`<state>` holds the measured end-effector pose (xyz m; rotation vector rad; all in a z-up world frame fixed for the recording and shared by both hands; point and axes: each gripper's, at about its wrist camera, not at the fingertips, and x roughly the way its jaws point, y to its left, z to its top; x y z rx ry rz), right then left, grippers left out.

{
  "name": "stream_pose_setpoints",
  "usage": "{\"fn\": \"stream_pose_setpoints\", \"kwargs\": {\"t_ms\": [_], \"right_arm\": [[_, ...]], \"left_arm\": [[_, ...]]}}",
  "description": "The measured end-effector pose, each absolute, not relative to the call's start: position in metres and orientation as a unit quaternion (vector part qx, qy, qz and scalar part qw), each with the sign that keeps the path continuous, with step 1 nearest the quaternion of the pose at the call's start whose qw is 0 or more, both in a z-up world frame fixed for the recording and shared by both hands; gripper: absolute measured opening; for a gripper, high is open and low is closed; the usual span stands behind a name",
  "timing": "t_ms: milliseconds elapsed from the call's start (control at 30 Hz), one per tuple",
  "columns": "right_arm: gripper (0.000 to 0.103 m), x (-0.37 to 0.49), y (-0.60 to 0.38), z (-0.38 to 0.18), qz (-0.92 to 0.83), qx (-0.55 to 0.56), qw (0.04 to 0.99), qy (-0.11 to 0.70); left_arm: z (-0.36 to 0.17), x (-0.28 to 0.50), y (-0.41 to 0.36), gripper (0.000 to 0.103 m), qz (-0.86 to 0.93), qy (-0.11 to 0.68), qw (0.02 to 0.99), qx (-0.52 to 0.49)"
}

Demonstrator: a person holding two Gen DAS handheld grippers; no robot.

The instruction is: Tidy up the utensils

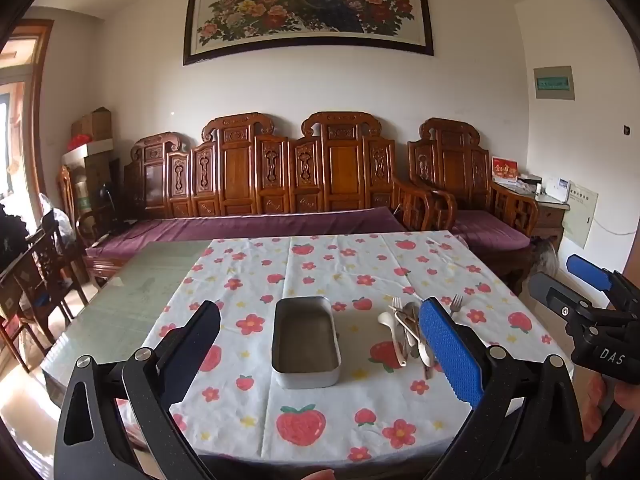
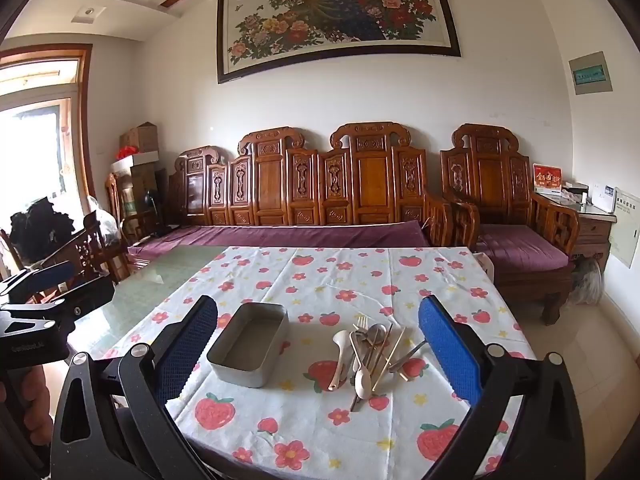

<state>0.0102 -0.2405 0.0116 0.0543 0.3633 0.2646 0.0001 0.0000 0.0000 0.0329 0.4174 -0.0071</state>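
My left gripper (image 1: 320,344) hangs above the near edge of the bench with its blue-padded fingers (image 1: 448,354) spread wide and nothing between them. My right gripper (image 2: 318,344) is spread just as wide and is also empty; it shows at the right edge of the left wrist view, well apart from the things on the bench.

The open rectangular grey metal tin (image 1: 306,342) lies straight ahead of my left gripper, centred in the gap between its fingers and farther out on the bench. From my right gripper the tin sits ahead and to the left, near the left finger. It stands flat, long side running away from me, and holds nothing.

The loose pile of mixed utensils (image 2: 370,354) lies just right of the tin, not touching it, and ahead of my right gripper between its fingers. In the left view my right-hand finger partly covers it. The pile has cream plastic spoons, metal spoons, a silver fork (image 2: 362,324) with tines pointing away, and thin gold-coloured chopsticks, all crossed over one another.

Everything rests on a white cloth printed with red strawberries and flowers (image 1: 300,420), which covers the right part of the bench.
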Motion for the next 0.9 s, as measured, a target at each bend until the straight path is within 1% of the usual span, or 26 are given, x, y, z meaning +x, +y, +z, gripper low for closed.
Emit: {"fn": "stream_pose_setpoints", "kwargs": {"t_ms": [900], "right_arm": [[0.101, 0.0112, -0.2392, 0.0110, 0.132, 0.029, 0.974, 0.181]], "left_arm": [[-0.0004, 0.0003, 0.0002, 0.097, -0.004, 0.208, 0.978, 0.015]]}}
